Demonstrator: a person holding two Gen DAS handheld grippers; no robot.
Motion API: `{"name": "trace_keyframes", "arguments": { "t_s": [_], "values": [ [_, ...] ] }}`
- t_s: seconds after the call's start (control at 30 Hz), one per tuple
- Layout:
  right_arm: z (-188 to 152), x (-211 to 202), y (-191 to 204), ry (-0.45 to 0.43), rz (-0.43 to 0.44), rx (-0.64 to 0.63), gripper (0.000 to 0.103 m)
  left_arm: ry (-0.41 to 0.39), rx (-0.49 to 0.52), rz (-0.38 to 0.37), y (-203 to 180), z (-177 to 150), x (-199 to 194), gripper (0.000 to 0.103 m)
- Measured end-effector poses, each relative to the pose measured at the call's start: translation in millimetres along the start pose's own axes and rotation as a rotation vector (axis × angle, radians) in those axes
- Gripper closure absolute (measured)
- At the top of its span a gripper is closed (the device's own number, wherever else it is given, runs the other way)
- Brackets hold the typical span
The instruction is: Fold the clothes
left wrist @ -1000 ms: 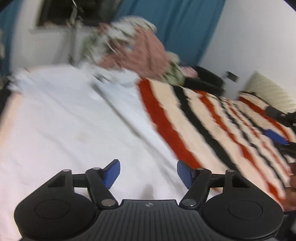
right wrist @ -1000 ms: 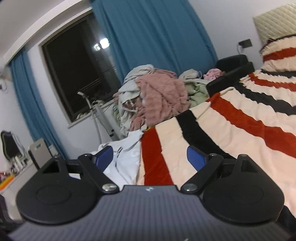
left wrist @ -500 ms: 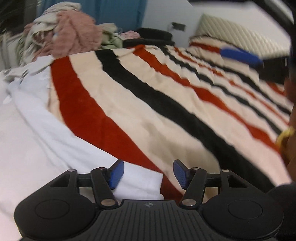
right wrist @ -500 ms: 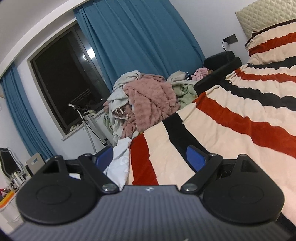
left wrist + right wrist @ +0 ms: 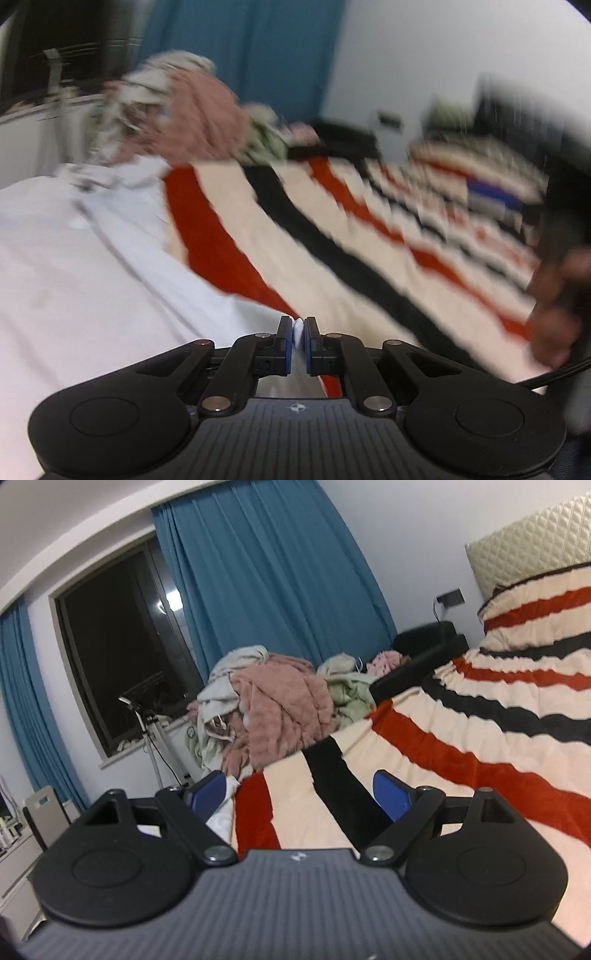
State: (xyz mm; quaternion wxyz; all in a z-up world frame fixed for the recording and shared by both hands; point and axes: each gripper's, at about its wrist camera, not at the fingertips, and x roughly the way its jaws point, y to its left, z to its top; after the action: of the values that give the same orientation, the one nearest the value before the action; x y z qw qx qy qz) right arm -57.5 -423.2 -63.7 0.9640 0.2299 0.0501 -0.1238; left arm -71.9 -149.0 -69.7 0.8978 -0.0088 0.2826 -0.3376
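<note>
Your left tongs are pinching the white garment's corner; right tongs sit spread. Lift slowly, keep that edge taut over the striped blanket.

We are noting the left gripper pinching an edge of the white garment, which is lying on the striped blanket

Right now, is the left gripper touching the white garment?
Touching. In the left wrist view the left gripper is shut on an edge of the white garment, white cloth showing between its pads.
</note>
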Motion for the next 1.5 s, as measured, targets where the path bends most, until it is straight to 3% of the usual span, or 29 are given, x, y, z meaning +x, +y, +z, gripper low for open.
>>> {"name": "trace_keyframes", "arguments": {
  "t_s": [0.1, 0.27, 0.33, 0.43, 0.57, 0.67, 0.7, 0.73, 0.87, 0.93, 1.07, 1.13, 1.33, 1.5],
  "values": [
    [-2, -3, 10, 0.020, 0.025, -0.023, 0.015, -0.055, -0.104, 0.023, 26, 3, -59, 0.096],
    [-11, -6, 39, 0.057, 0.077, -0.094, 0.015, 0.002, -0.283, 0.117, 74, -18, -120, 0.097],
    [-16, -5, 50, 0.084, 0.097, -0.122, 0.015, 0.092, -0.338, 0.151, 89, -29, -119, 0.097],
    [-25, -3, 66, 0.123, 0.125, -0.167, 0.015, 0.184, -0.332, 0.235, 101, -42, -110, 0.098],
    [-38, -2, 85, 0.172, 0.159, -0.221, 0.015, 0.231, -0.304, 0.273, 104, -43, -102, 0.096],
    [-43, -2, 91, 0.189, 0.179, -0.235, 0.015, 0.263, -0.282, 0.298, 106, -44, -97, 0.074],
    [-45, -2, 93, 0.194, 0.187, -0.238, 0.015, 0.264, -0.276, 0.299, 105, -42, -93, 0.060],
    [-46, -2, 94, 0.197, 0.192, -0.238, 0.015, 0.259, -0.266, 0.299, 103, -40, -91, 0.051],
    [-48, -2, 95, 0.200, 0.209, -0.225, 0.015, 0.204, -0.214, 0.285, 89, -28, -93, 0.035],
    [-48, -1, 94, 0.200, 0.215, -0.214, 0.015, 0.157, -0.173, 0.279, 83, -15, -95, 0.020],
    [-49, -3, 94, 0.190, 0.224, -0.205, 0.015, 0.061, -0.078, 0.284, 75, 22, -91, 0.015],
    [-50, -2, 94, 0.184, 0.228, -0.207, 0.015, 0.028, -0.041, 0.292, 72, 42, -84, 0.005],
    [-53, 1, 94, 0.176, 0.222, -0.208, 0.015, -0.076, 0.028, 0.308, 76, 70, -65, 0.000],
    [-57, 3, 95, 0.176, 0.208, -0.216, 0.015, -0.086, -0.002, 0.299, 96, 45, -50, 0.000]
  ]
}}
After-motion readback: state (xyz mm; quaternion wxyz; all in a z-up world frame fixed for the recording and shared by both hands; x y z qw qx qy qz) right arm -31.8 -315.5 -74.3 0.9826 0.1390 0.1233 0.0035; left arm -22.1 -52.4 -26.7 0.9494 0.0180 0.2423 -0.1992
